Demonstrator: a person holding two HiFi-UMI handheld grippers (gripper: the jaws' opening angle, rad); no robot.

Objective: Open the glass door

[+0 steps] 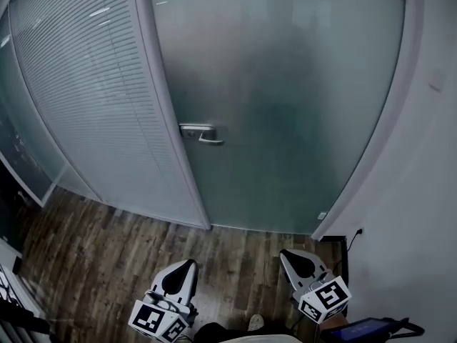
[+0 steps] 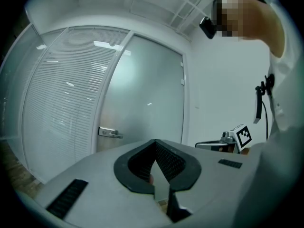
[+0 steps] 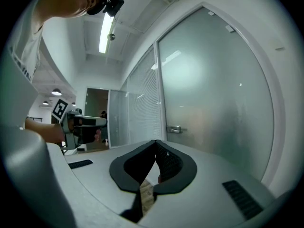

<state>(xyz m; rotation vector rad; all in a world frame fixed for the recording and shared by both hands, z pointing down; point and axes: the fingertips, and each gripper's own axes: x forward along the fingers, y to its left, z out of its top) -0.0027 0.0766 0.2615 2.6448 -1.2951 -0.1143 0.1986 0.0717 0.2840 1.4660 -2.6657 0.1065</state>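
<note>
Dark wood-plank flooring [image 1: 93, 263] runs up to a glazed office front. A pale wall [image 1: 428, 191] closes it off at 3 o'clock in the head view.

The tall frosted glass door [image 1: 285, 84] fills the 12 o'clock half and is closed in its frame. A glass panel backed with white slatted blinds [image 1: 86, 84] stands at 10 o'clock.

The left gripper [image 1: 187, 266] hangs low at 7 o'clock and the right gripper [image 1: 291, 257] at 5 o'clock. Both are well short of the door, and each has its jaws pressed together on nothing.

The small silver lever handle [image 1: 201, 133] sits on the door's 9 o'clock edge, just beside the frame post.

The main risk is arriving with the jaws closed, since they would only bump the lever or tap the glass. A shallow grip on smooth metal could slip off as the lever turns. The post is close enough that a wide approach might foul it. Which way the door swings cannot be told, so forcing it the wrong way would strain the latch.
</note>
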